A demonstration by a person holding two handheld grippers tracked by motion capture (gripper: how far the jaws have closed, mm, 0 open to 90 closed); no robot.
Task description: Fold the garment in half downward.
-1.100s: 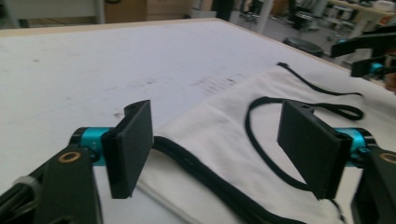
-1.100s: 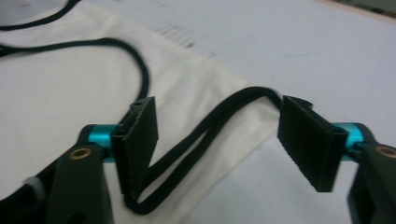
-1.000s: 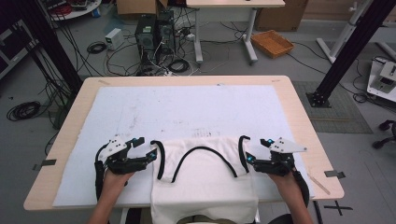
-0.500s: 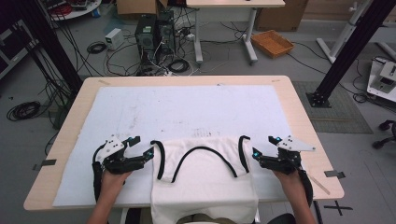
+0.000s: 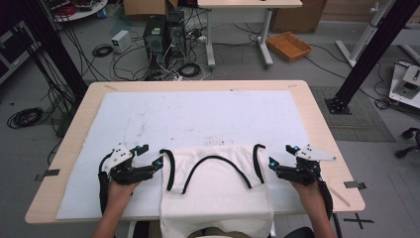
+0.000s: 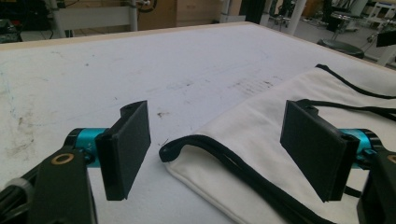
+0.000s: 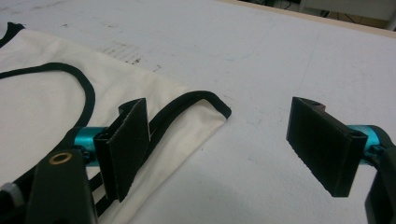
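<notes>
A white tank top (image 5: pixel 213 193) with black trim lies flat at the table's near edge, and its hem hangs over the front. My left gripper (image 5: pixel 150 156) is open just left of the top's left shoulder strap (image 5: pixel 168 168). In the left gripper view, the left gripper (image 6: pixel 217 121) has its jaws wide apart, with the strap's corner (image 6: pixel 170 151) low between them. My right gripper (image 5: pixel 280 155) is open just right of the right strap (image 5: pixel 257 161). In the right gripper view, the right gripper (image 7: pixel 219 114) straddles that strap's corner (image 7: pixel 210 100) without touching it.
A white cloth (image 5: pixel 198 119) covers most of the wooden table (image 5: pixel 327 129). It carries faint smudges and runs bare beyond the top. On the floor behind the table are cables, computer towers and an orange tray (image 5: pixel 288 45).
Both grippers have drawn back slightly toward the near edge, and the right one has also moved a little outward. The tank top lies as before.
</notes>
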